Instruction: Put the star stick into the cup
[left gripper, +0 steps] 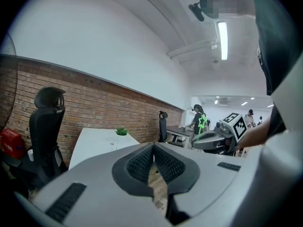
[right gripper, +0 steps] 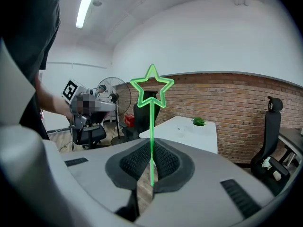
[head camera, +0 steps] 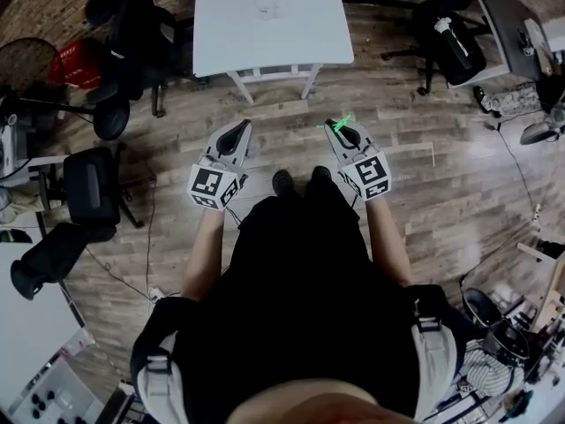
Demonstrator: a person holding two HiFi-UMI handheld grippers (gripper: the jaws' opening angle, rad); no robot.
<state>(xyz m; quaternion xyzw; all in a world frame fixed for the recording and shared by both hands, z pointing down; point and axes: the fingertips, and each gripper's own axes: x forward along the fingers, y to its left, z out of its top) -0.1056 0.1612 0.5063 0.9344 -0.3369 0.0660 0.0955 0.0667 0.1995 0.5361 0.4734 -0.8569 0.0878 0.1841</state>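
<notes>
Holding the star stick short of the white worktop [head camera: 265, 38].
Right tongs [right gripper: 151, 163] are clamping the star stick [right gripper: 152, 86] upright; left tongs [left gripper: 154, 161] are sitting closed and empty. Next move is wanting a firm grip and a vertical stick. A clear item [head camera: 267, 9] on the worktop is possibly the cup; can't confirm.

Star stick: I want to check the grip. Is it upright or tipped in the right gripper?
Upright. In the right gripper view the star stick rises straight from the shut jaws of the right gripper, star on top.
</notes>
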